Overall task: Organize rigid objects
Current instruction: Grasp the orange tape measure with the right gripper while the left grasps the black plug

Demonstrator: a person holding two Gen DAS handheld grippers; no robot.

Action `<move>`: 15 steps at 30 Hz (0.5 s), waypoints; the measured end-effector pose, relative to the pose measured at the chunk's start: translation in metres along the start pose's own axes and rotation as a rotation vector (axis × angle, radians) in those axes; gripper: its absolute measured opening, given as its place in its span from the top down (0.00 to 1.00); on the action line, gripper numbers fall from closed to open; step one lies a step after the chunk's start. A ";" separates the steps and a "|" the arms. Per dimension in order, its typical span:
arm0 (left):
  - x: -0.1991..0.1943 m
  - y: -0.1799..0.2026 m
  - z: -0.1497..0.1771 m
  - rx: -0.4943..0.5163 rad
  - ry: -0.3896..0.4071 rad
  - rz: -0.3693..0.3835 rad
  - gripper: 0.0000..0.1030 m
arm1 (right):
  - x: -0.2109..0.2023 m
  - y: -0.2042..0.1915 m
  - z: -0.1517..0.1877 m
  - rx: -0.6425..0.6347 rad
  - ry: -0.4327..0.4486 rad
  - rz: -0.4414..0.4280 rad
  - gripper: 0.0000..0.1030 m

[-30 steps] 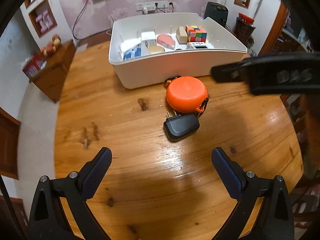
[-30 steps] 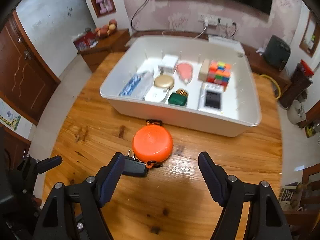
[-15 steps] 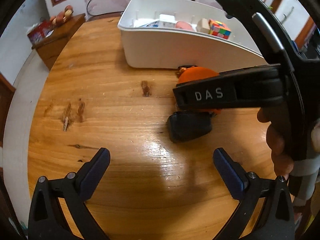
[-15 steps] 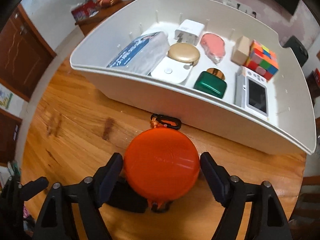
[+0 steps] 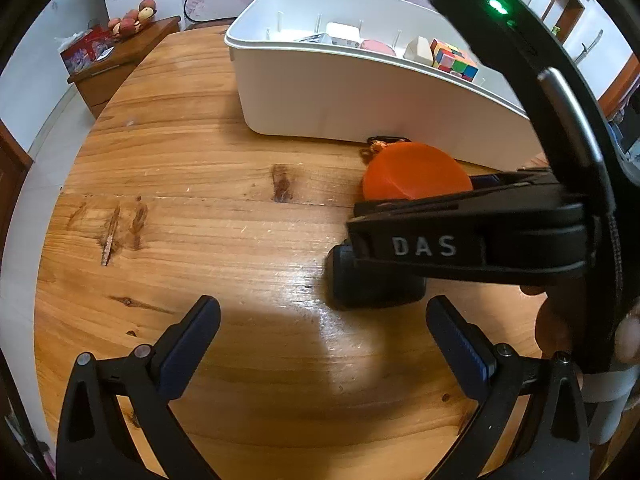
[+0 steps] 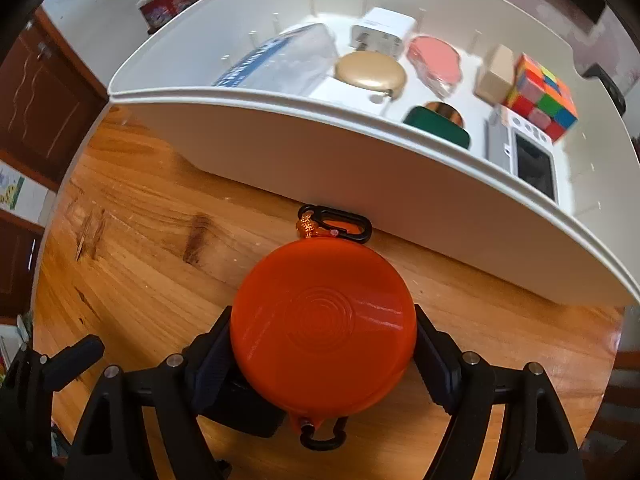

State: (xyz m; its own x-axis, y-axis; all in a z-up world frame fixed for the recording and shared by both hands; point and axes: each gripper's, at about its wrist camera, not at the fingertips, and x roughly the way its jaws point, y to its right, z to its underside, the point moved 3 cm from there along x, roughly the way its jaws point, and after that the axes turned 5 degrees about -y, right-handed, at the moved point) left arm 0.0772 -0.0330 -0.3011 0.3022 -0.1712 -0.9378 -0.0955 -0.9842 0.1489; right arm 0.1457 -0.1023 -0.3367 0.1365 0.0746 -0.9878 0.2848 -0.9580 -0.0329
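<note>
A round orange case (image 6: 324,328) with a black carabiner (image 6: 336,224) lies on the wooden table just in front of a white bin (image 6: 360,160). My right gripper (image 6: 324,356) is shut on the orange case, one pad on each side. A black key fob (image 5: 372,280) lies on the table beside the case, partly under it. In the left wrist view the orange case (image 5: 416,176) shows behind the right gripper's body (image 5: 468,240). My left gripper (image 5: 320,344) is open and empty above bare table, near the fob.
The bin holds a colour cube (image 6: 540,96), a wooden block (image 6: 496,76), a white device with a screen (image 6: 528,152), a green box (image 6: 436,128), a gold disc (image 6: 372,72), a pink item (image 6: 436,60), a white charger (image 6: 380,32) and a blue-white packet (image 6: 280,60). A low cabinet (image 5: 120,60) stands beyond the table.
My right gripper moved forward around the orange case and closed on it. The left gripper shifted a little nearer the fob and stayed open.
</note>
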 end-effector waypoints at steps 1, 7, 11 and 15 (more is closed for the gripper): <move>0.001 0.002 -0.001 0.004 0.000 -0.002 0.01 | -0.001 0.003 0.002 0.012 0.001 -0.004 0.21; 0.008 0.009 -0.004 0.005 -0.012 -0.002 0.01 | -0.003 0.038 0.018 0.129 0.012 -0.023 0.21; 0.013 0.013 -0.008 -0.006 -0.019 -0.006 0.01 | -0.004 0.063 0.030 0.206 0.020 -0.033 0.21; 0.020 0.014 -0.012 -0.031 -0.022 -0.018 0.01 | -0.005 0.083 0.037 0.272 0.032 -0.056 0.21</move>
State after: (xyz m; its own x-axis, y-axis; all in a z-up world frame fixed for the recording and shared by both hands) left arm 0.0935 -0.0507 -0.3136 0.2825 -0.1527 -0.9470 -0.0609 -0.9881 0.1411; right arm 0.1331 -0.1920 -0.3397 0.1589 0.1342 -0.9781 0.0286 -0.9909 -0.1313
